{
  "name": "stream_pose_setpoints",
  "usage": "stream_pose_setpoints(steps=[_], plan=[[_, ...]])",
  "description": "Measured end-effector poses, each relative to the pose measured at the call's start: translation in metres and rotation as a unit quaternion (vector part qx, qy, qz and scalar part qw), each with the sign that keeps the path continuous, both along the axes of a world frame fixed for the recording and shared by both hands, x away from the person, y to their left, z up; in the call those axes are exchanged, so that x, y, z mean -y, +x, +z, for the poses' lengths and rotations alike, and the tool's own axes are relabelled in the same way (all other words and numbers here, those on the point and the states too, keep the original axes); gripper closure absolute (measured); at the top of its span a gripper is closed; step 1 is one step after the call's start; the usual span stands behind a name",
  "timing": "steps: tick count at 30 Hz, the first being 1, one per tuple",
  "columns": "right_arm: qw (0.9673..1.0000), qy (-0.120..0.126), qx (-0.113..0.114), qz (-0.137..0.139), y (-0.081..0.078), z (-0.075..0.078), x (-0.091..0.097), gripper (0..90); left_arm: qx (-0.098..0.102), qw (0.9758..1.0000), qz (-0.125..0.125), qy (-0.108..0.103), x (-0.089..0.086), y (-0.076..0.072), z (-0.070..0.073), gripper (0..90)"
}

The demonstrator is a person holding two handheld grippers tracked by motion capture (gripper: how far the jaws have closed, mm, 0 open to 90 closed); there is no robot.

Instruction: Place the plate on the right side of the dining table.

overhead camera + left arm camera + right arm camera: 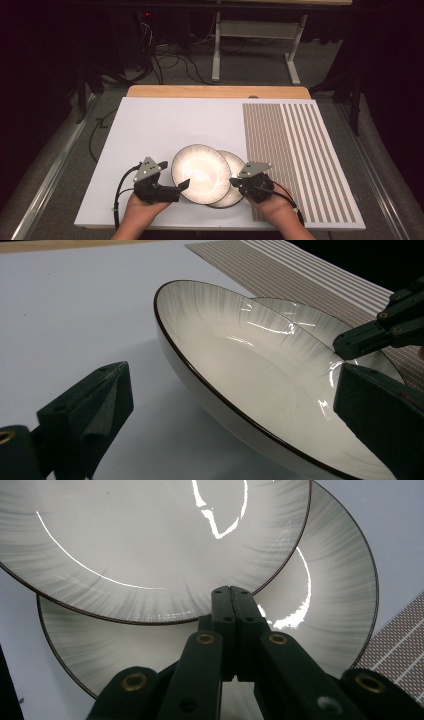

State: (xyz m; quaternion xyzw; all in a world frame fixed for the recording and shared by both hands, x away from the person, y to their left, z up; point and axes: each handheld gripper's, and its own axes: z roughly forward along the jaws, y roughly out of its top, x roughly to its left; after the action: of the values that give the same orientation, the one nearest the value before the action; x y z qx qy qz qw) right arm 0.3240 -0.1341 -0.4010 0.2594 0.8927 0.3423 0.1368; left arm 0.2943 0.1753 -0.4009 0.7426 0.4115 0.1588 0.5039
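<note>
- Both grippers sat near the front edge of the white board (150,125), one at each side of the two overlapping plates.
- My left gripper (181,186) had its jaws wide apart. In the left gripper view one jaw stood over bare board at the lower left, and the other was at the lower right over the bowl of the upper plate (240,365), so that the plate's near rim lay in the gap between them. I could not tell whether either pad touched the plate.
- My right gripper (233,596) had its jaws pressed together, with only a thin seam showing between the tips in the right gripper view. The tips lay over the lower plate (330,595), just at the dark rim of the upper plate; whether anything was pinched in that seam I could not tell.
- The upper plate (201,172) rested partly on the lower plate (236,167), which stuck out from under it toward the striped mat (300,155) on the right side of the board. In the left gripper view the upper plate sat tilted, its left rim clear of the board.
- Both plates were pale with grey brushed streaks and a thin dark rim, and they lay at the front middle of the board, between my hands.
</note>
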Motion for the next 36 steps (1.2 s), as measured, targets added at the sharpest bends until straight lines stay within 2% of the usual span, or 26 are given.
stream_pose_setpoints(steps=[5,9,14,15,16,17,18,19,20,23,27,28,29,30,36], plan=[[1.0000,-0.001,0.002,0.002,0.000,0.000,0.000,90.0,-0.020,0.9998,-0.008,0.000,0.005,0.002,-0.003,3.1],[1.0000,0.000,0.000,0.001,0.000,0.000,0.000,90.0,-0.027,0.9996,-0.010,0.000,0.008,0.003,-0.004,3.2],[1.0000,-0.001,0.001,0.004,0.000,0.000,0.000,90.0,-0.053,0.9983,-0.021,-0.001,0.012,0.006,-0.007,4.5],[1.0000,-0.002,0.001,0.004,0.000,0.000,0.001,90.0,-0.059,0.9979,-0.025,-0.002,0.012,0.006,-0.008,5.7],[1.0000,-0.003,0.001,0.004,0.000,0.000,0.001,90.0,-0.074,0.9968,-0.031,-0.006,0.013,0.008,-0.009,7.8],[1.0000,-0.003,0.001,0.004,0.000,0.000,0.001,90.0,-0.074,0.9968,-0.031,-0.006,0.013,0.008,-0.009,8.4],[1.0000,-0.001,0.002,0.004,0.000,0.000,0.000,90.0,-0.085,0.9958,-0.030,-0.012,0.014,0.010,-0.009,9.6],[1.0000,-0.001,0.002,0.004,0.000,0.000,0.000,90.0,-0.085,0.9958,-0.030,-0.012,0.014,0.010,-0.009,10.9],[1.0000,-0.001,0.002,0.004,0.000,0.000,0.000,90.0,-0.095,0.9950,-0.029,-0.016,0.014,0.011,-0.009,12.6],[1.0000,-0.002,0.002,0.003,0.000,0.000,0.001,90.0,-0.106,0.9936,-0.027,-0.025,0.013,0.013,-0.009,16.6],[1.0000,-0.001,0.001,0.003,0.001,0.000,0.001,90.0,-0.118,0.9923,-0.025,-0.029,0.014,0.014,-0.009,20.9],[1.0000,-0.001,0.000,0.002,0.000,0.000,0.000,90.0,-0.125,0.9912,-0.029,-0.033,0.014,0.014,-0.009,25.4],[1.0000,-0.001,0.000,0.002,0.000,0.000,0.000,90.0,-0.135,0.9898,-0.029,-0.037,0.015,0.015,-0.008,26.2],[1.0000,-0.001,0.000,0.002,0.000,0.000,0.000,90.0,-0.135,0.9898,-0.029,-0.037,0.015,0.015,-0.008,27.4],[1.0000,-0.001,0.001,0.003,0.001,0.000,0.001,90.0,-0.157,0.9866,-0.007,-0.045,0.012,0.017,-0.006,37.1]])
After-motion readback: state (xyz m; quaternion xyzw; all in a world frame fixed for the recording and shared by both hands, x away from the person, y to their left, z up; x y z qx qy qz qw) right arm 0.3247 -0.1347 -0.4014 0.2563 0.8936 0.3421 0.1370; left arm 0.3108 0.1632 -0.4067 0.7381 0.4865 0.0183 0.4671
